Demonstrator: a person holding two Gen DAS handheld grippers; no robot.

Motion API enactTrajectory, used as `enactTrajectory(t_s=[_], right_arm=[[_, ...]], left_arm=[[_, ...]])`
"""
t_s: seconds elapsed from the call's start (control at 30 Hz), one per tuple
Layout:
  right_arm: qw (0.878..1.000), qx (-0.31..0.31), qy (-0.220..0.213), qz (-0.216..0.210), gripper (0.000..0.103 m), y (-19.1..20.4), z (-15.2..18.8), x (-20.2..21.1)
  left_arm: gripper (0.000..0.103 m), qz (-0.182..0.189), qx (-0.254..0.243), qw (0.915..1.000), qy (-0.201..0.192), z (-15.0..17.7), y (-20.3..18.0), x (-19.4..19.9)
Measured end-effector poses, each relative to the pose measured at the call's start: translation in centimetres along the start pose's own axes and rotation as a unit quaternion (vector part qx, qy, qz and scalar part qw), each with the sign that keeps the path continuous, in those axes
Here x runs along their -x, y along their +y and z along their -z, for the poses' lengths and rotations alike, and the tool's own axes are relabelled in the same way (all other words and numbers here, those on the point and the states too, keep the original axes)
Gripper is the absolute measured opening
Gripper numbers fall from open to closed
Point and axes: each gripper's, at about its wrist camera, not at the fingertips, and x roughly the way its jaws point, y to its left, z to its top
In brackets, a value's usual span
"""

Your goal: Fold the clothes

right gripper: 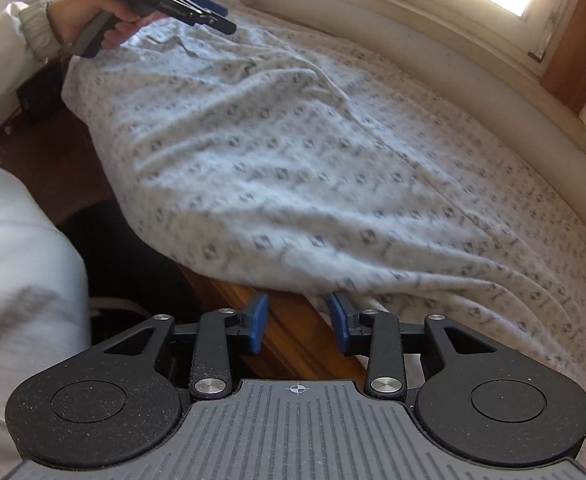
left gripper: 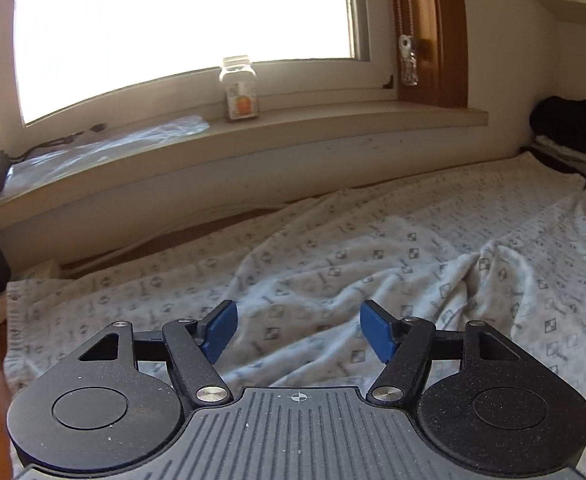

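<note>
Patterned white cotton, a rumpled garment (right gripper: 293, 168), covers the wooden table (right gripper: 293, 332) up to its near edge. Only the right wrist view shows the person's hand (right gripper: 93, 24) and that edge. Left gripper (left gripper: 297, 330) gapes empty above the cloth; right gripper (right gripper: 299, 328) stands parted, nothing pinched, the hem just touching one blue pad.

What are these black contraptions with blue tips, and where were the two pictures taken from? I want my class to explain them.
They are hand-held grippers, one in each of a person's hands, each carrying a camera that looks along its two fingers. One picture looks over the left gripper toward a windowsill with a jar. The other looks over the right gripper, and shows the left hand holding its tool. A patterned white garment lies spread on a wooden table. Both grippers are open; nothing is held.
</note>
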Motion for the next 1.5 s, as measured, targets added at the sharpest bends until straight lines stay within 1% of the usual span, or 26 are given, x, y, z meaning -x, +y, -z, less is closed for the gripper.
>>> enactTrajectory(t_s=[0.1,0.2,0.23,0.3,0.33,0.37,0.47,0.6,0.7,0.73,0.77,0.8,0.87,0.93,1.0,1.07,1.17,1.27,1.3,1.37,1.4,1.43,1.5], right_arm=[[0.999,-0.035,-0.007,0.012,0.038,-2.1,1.3,0.9],[0.998,-0.061,-0.013,0.021,0.038,-3.8,2.7,1.5],[0.997,-0.066,-0.012,0.026,0.038,-4.2,3.0,1.5],[0.996,-0.081,-0.016,0.021,0.035,-4.7,3.5,1.4],[0.996,-0.089,-0.018,0.015,0.022,-5.0,3.7,1.4],[0.996,-0.087,-0.016,0.017,0.001,-5.1,3.8,1.5],[0.997,-0.070,0.002,0.028,0.001,-5.1,4.3,2.4],[0.997,-0.058,0.010,0.044,0.001,-5.2,5.9,7.1],[0.997,-0.061,0.027,0.047,0.001,-5.0,7.3,9.0],[0.996,-0.063,0.034,0.048,0.003,-5.0,7.7,9.5],[0.996,-0.069,0.034,0.039,0.005,-5.0,8.2,9.7],[0.995,-0.081,0.028,0.044,0.008,-5.5,8.6,9.7],[0.991,-0.110,0.013,0.071,0.021,-6.6,9.5,9.3],[0.985,-0.144,-0.003,0.093,0.028,-8.1,10.6,8.8],[0.974,-0.195,-0.019,0.114,0.033,-10.4,12.4,7.9],[0.955,-0.255,-0.033,0.145,0.034,-12.5,14.5,7.3],[0.920,-0.336,-0.069,0.191,0.036,-14.7,17.3,7.5],[0.891,-0.376,-0.091,0.239,0.036,-15.7,19.0,7.9],[0.885,-0.384,-0.098,0.246,0.036,-15.9,19.4,8.0],[0.881,-0.384,-0.102,0.259,0.036,-15.8,19.5,7.8],[0.881,-0.378,-0.099,0.267,0.036,-15.6,19.4,7.6],[0.884,-0.368,-0.092,0.274,0.036,-15.4,19.1,7.4],[0.884,-0.359,-0.077,0.290,0.035,-15.2,18.9,7.5]], left_arm=[[0.072,0.013,0.018,0.9997,0.009,0.3,0.2,-1.3],[0.072,0.016,0.026,0.9994,0.016,0.8,0.8,-2.0],[0.072,0.015,0.028,0.9992,0.024,0.9,1.0,-2.3],[0.072,0.017,0.043,0.9985,0.031,1.0,1.7,-2.5],[0.072,0.016,0.046,0.9982,0.034,1.0,1.8,-2.6],[0.072,0.015,0.047,0.9981,0.037,1.0,1.9,-2.7],[0.072,0.011,0.044,0.9980,0.045,0.9,2.0,-2.9],[0.072,0.012,0.036,0.9982,0.047,1.0,2.0,-3.0],[0.073,0.011,0.034,0.9982,0.048,0.9,1.9,-3.1],[0.073,0.012,0.034,0.9982,0.048,0.9,1.9,-3.1],[0.073,0.012,0.034,0.9982,0.048,0.9,2.0,-3.1],[0.073,0.012,0.035,0.9982,0.048,0.9,2.0,-3.2],[0.073,0.012,0.034,0.9982,0.048,0.9,2.0,-3.2],[0.074,0.012,0.035,0.9982,0.048,1.0,2.0,-3.2],[0.075,0.011,0.033,0.9982,0.048,1.0,1.9,-3.2],[0.076,0.011,0.033,0.9982,0.048,1.0,2.0,-3.2],[0.076,0.011,0.031,0.9983,0.048,1.0,2.1,-3.2],[0.076,0.007,0.026,0.9986,0.046,1.0,1.9,-3.1],[0.076,0.004,0.022,0.9988,0.045,1.0,1.8,-3.0],[0.075,-0.007,0.007,0.9992,0.039,0.9,1.2,-2.8],[0.075,-0.010,0.000,0.9993,0.037,0.8,0.8,-2.5],[0.075,-0.007,-0.003,0.9994,0.034,0.6,0.4,-2.3],[0.075,0.010,-0.002,0.9997,0.024,0.0,-0.5,-1.6]])
